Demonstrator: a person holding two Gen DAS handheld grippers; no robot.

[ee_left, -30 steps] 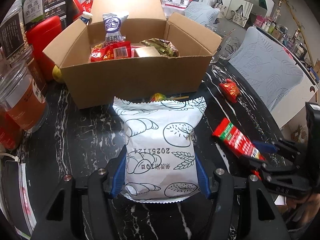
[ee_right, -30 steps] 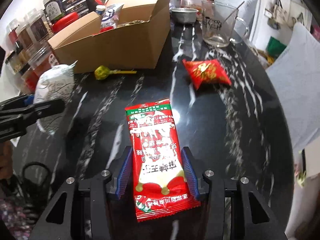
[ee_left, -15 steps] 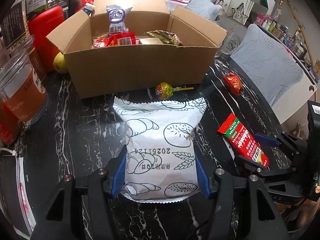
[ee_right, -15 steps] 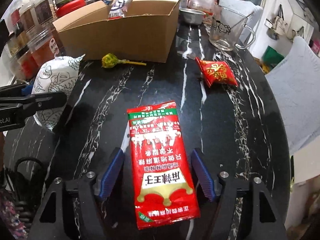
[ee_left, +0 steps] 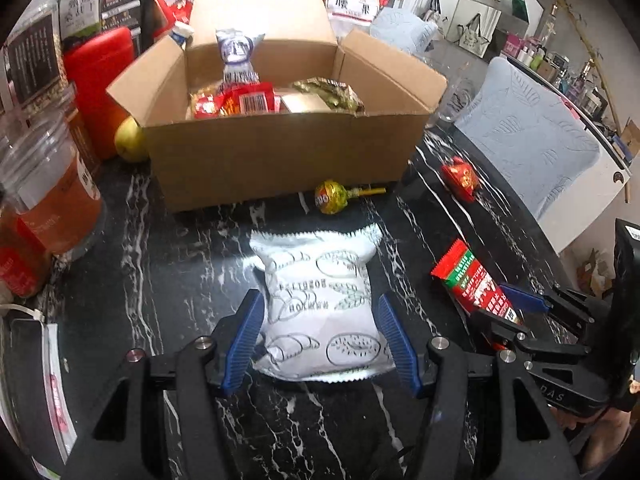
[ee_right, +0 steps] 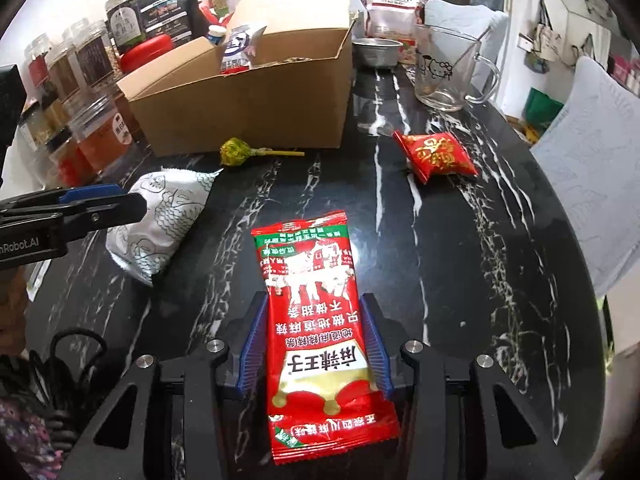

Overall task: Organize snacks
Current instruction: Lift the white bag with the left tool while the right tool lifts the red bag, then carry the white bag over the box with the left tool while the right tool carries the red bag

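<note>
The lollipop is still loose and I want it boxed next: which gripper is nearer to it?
Left. The left gripper, around the white packet, sits just short of the lollipop. The right gripper, on the red packet, is farther off.

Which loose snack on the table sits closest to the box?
The lollipop, yellow-green wrapper, lying right against the cardboard box front; the white, long red and small red packets lie farther out.

You're working at a round black table (ee_right: 472, 264) veined with white like marble. To your right, two chairs with pale blue quilted covers (ee_left: 528, 140) stand close against its edge. Behind them a white wall (ee_left: 472, 4) carries hanging ornaments, and a long ledge (ee_left: 560, 60) holds small bottles. The lighting is cool and even.
</note>
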